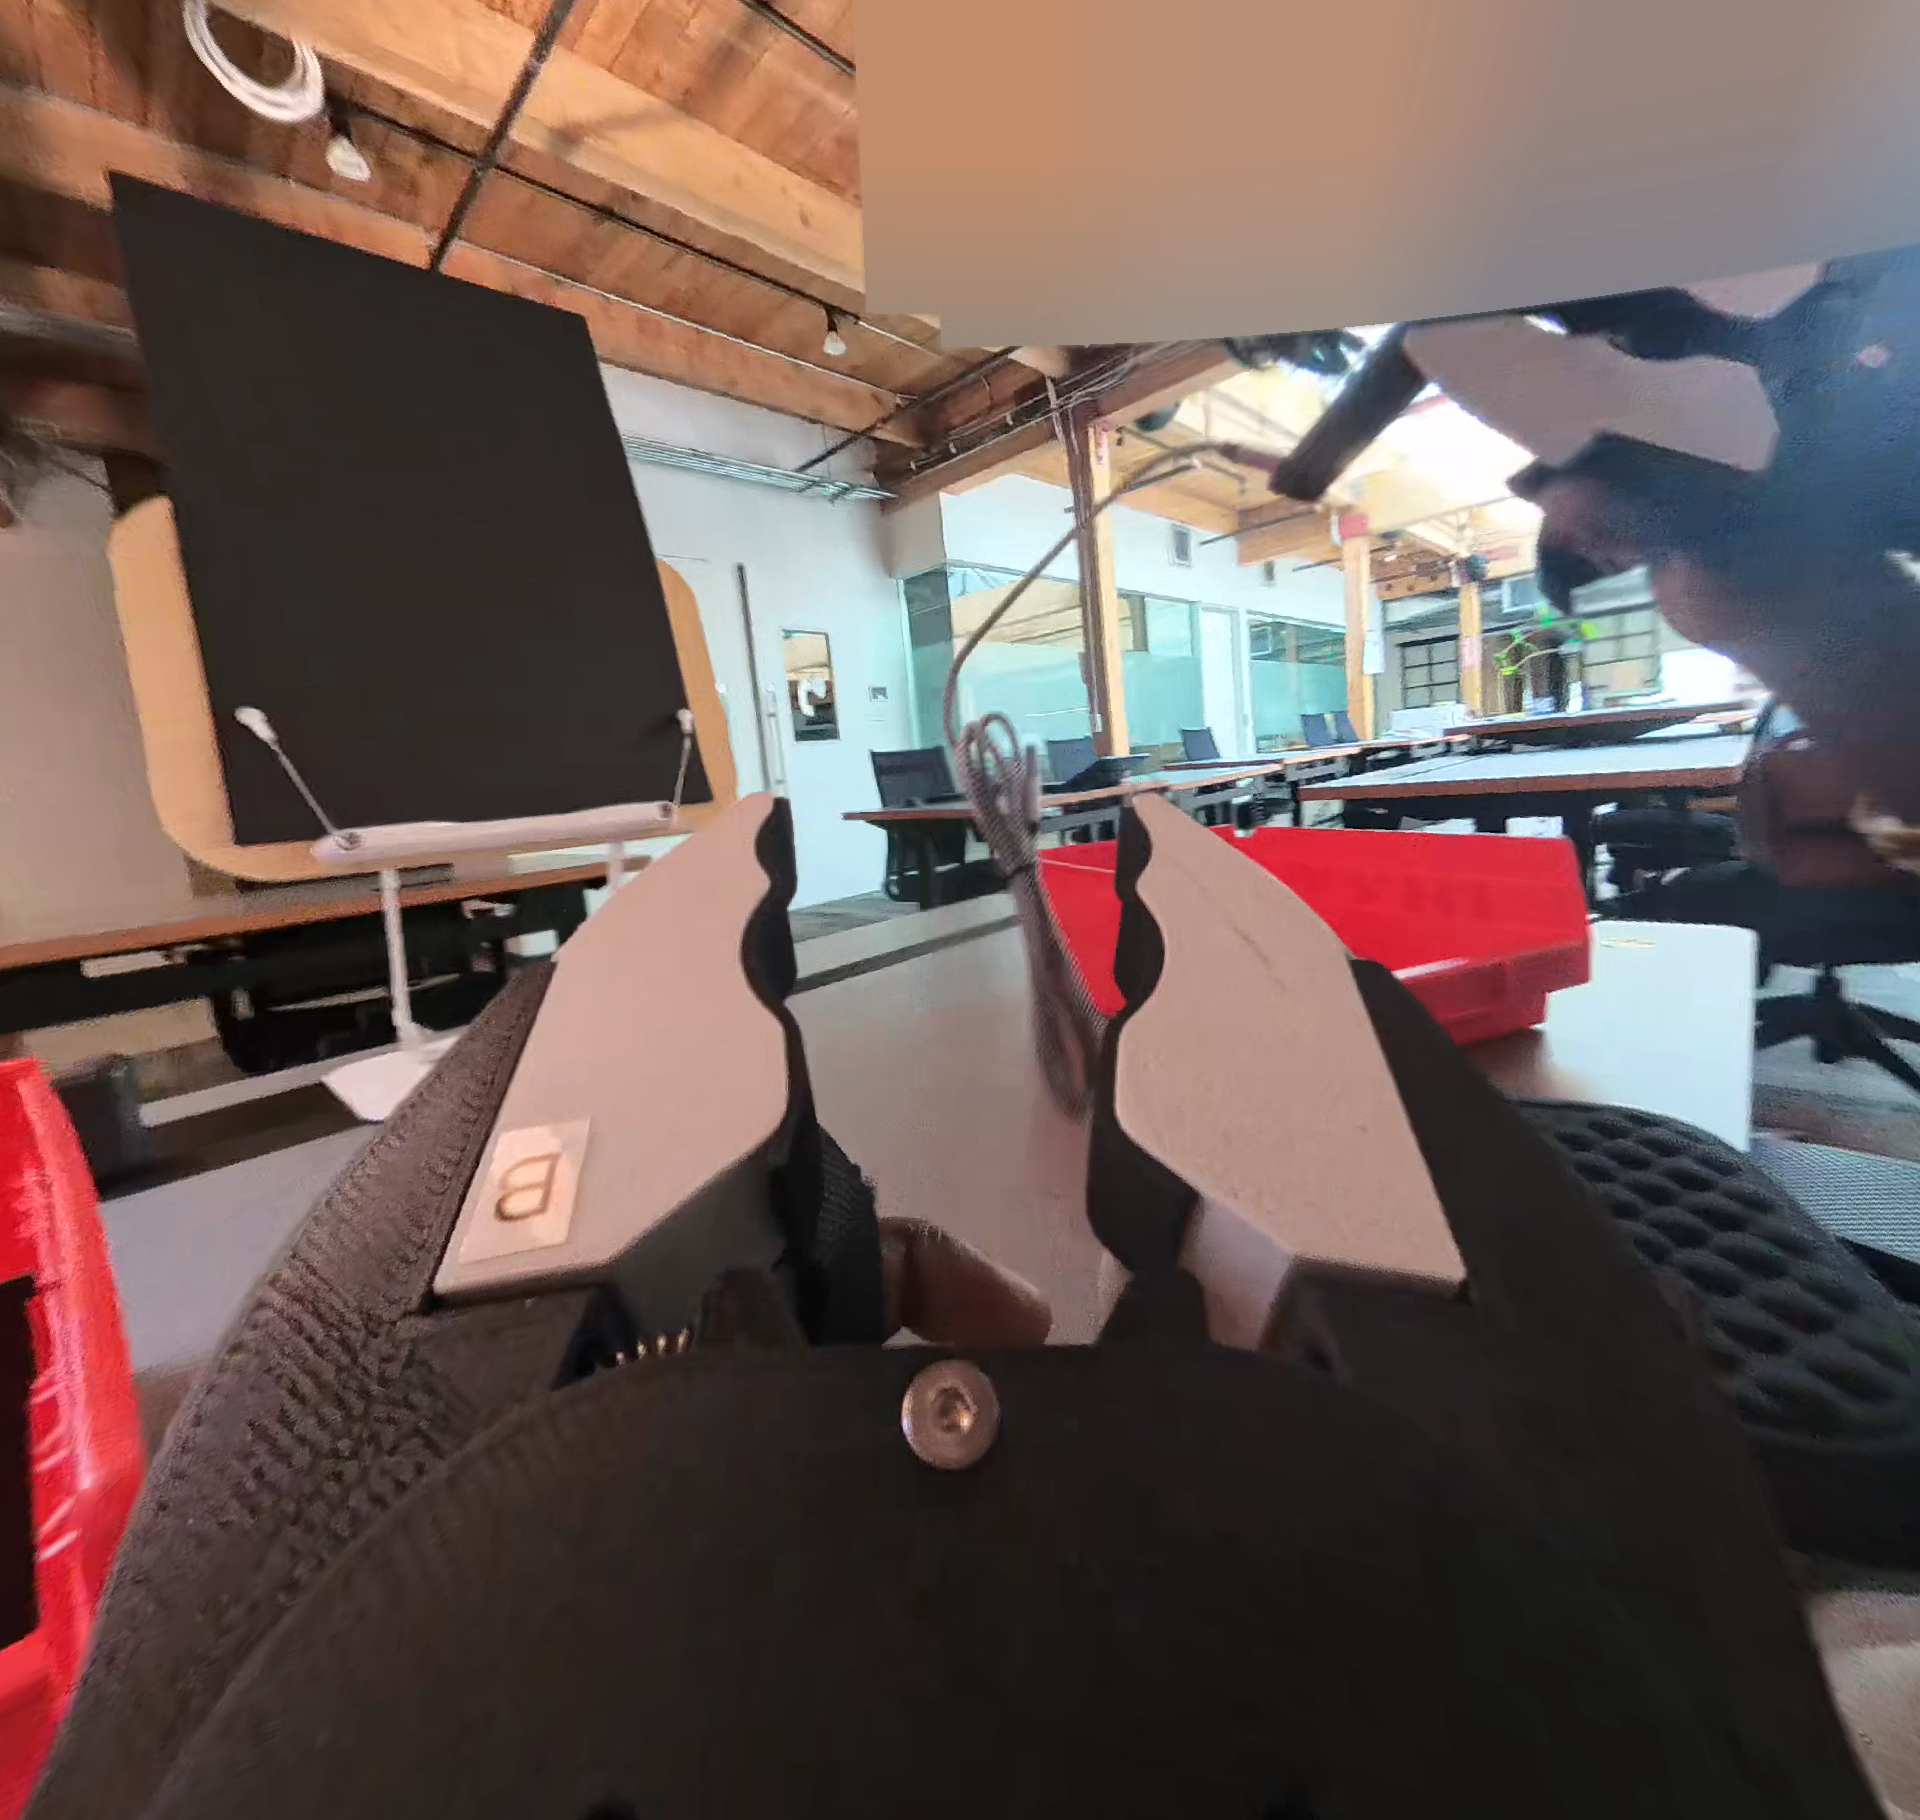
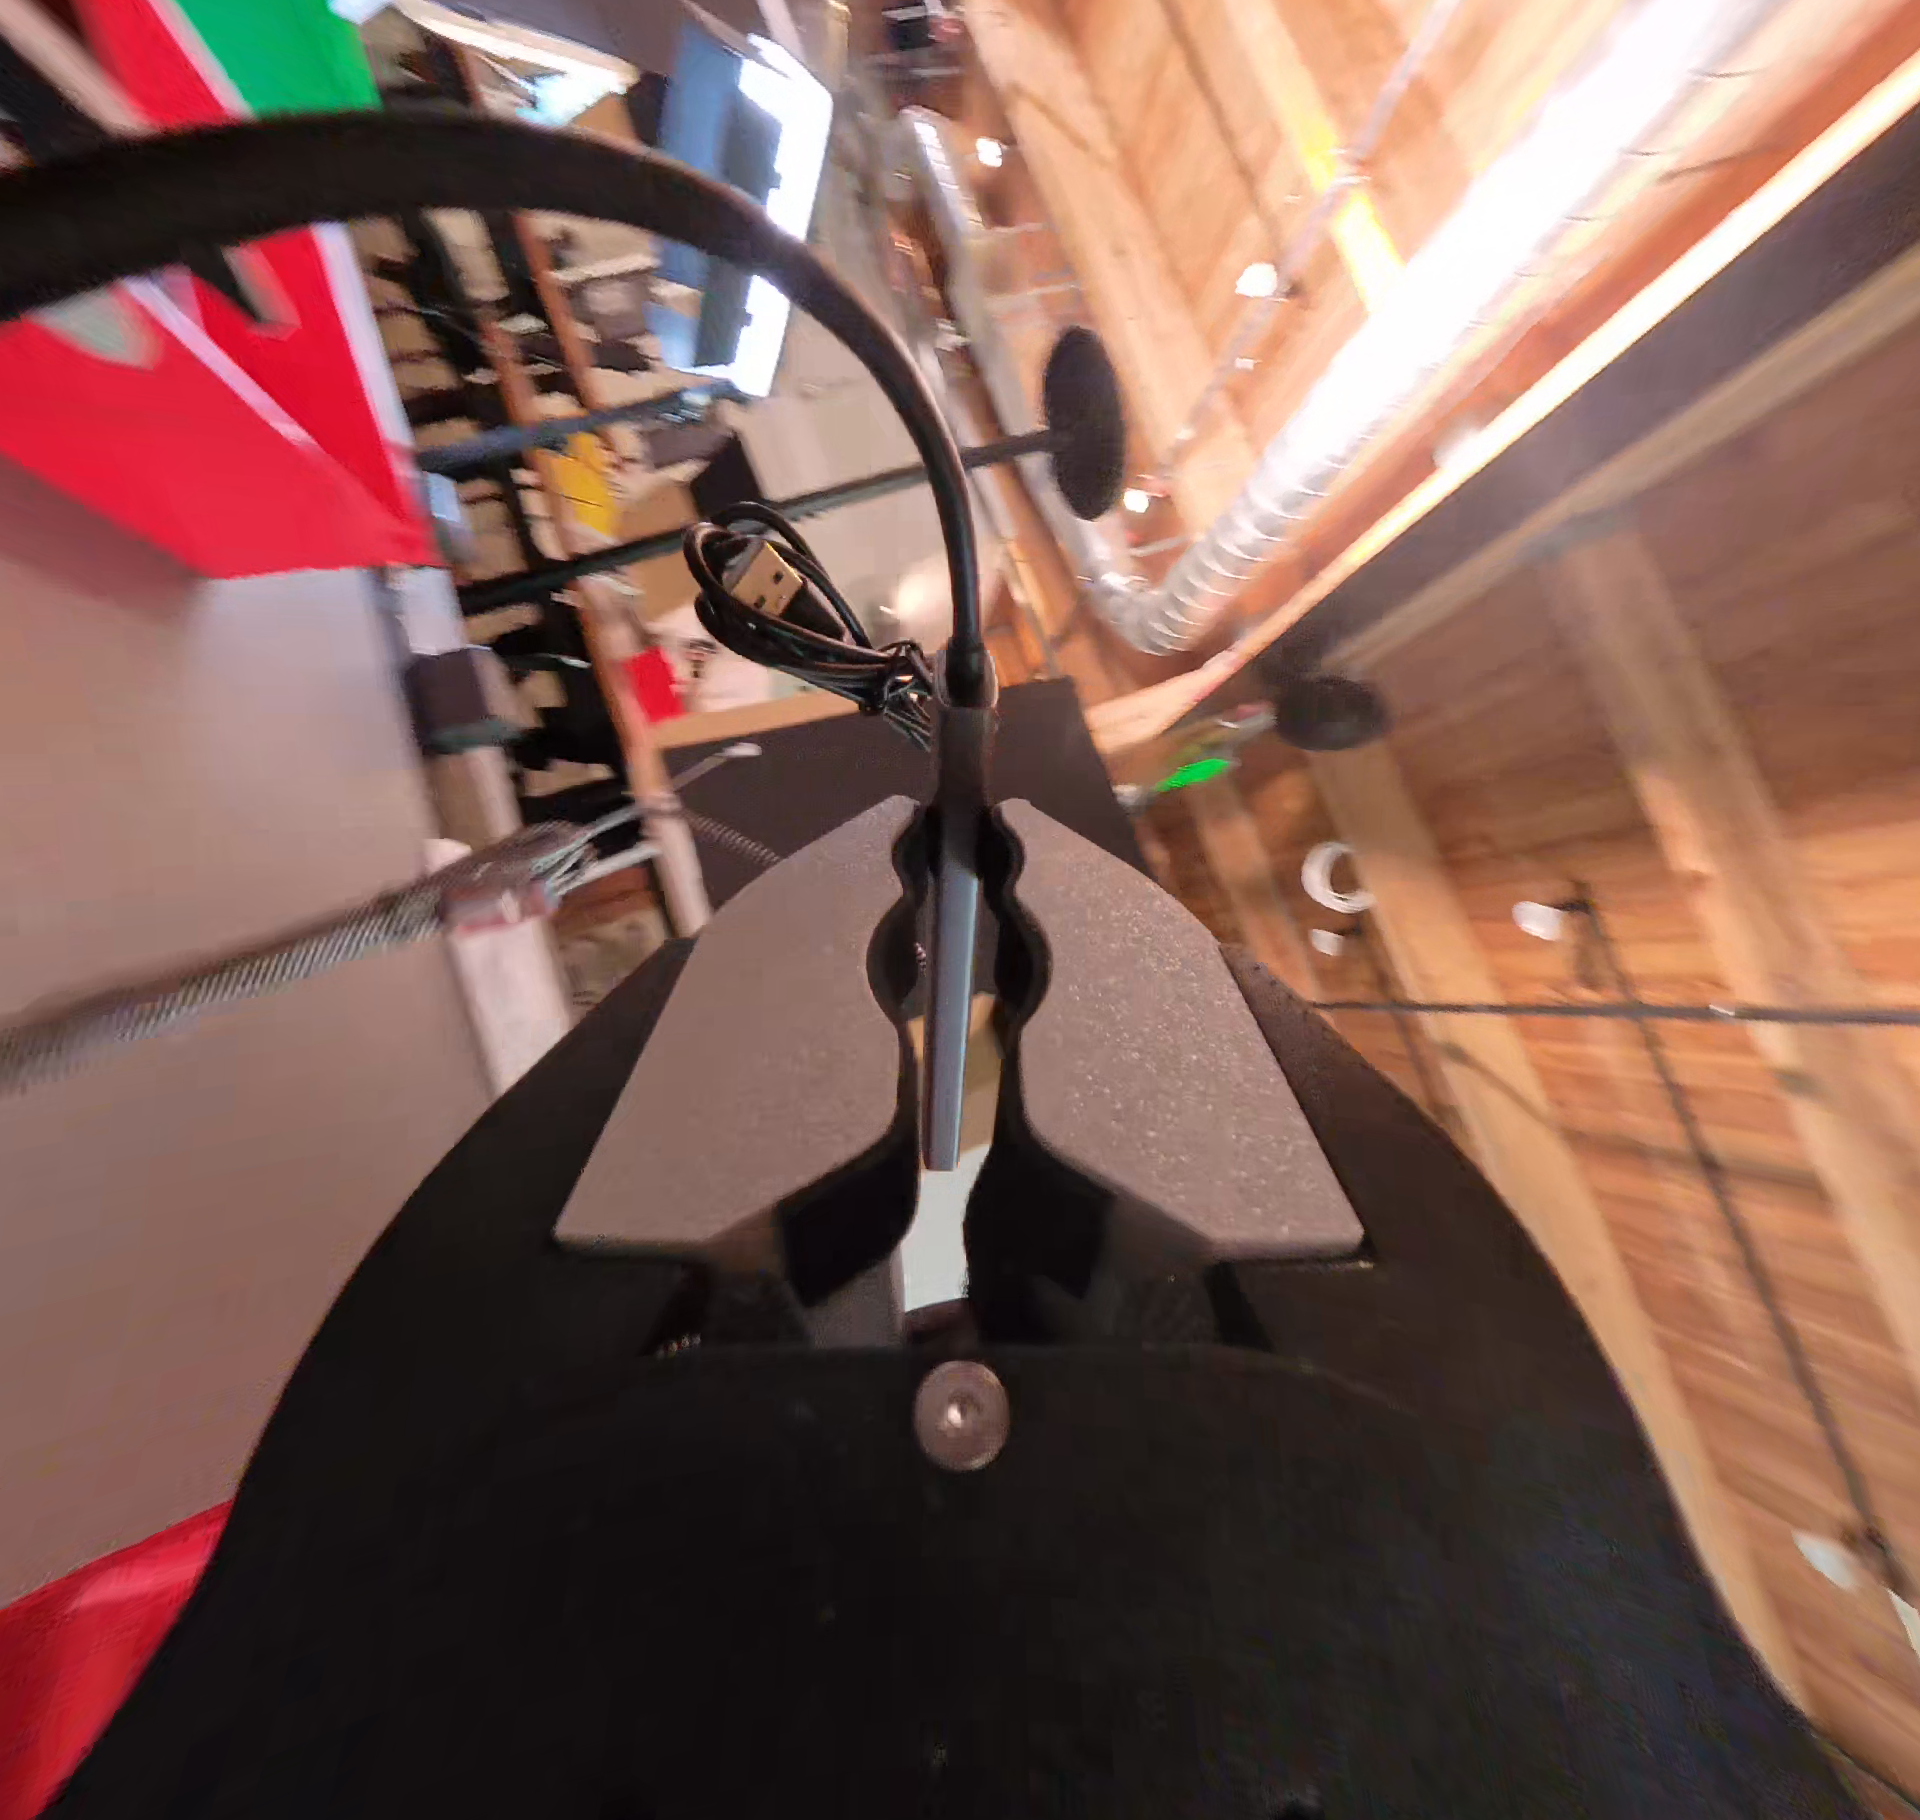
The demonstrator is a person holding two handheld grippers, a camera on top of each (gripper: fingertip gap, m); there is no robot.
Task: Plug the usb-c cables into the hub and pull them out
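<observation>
In the right wrist view my right gripper [image 2: 958, 814] is shut on a slim grey hub [image 2: 951, 991], seen edge-on between the jaws. The hub's own black lead [image 2: 831, 284] arcs off to the left, and a bundled black cable with a USB-A plug [image 2: 764, 575] hangs by its far end. A braided grey cable [image 2: 208, 981] crosses at the left. In the left wrist view my left gripper [image 1: 956, 820] is open and empty. The braided grey cable [image 1: 1039, 939] hangs beyond its fingers, running up toward the blurred right gripper [image 1: 1558, 399] at the upper right.
A red bin [image 1: 1351, 887] stands on the grey table [image 1: 935, 1064] behind the cable, and another red bin [image 1: 52, 1355] is at the near left. A black board on a white stand [image 1: 416, 523] is at the back left. A white box [image 1: 1662, 1022] and a black mesh pad [image 1: 1714, 1303] lie at the right.
</observation>
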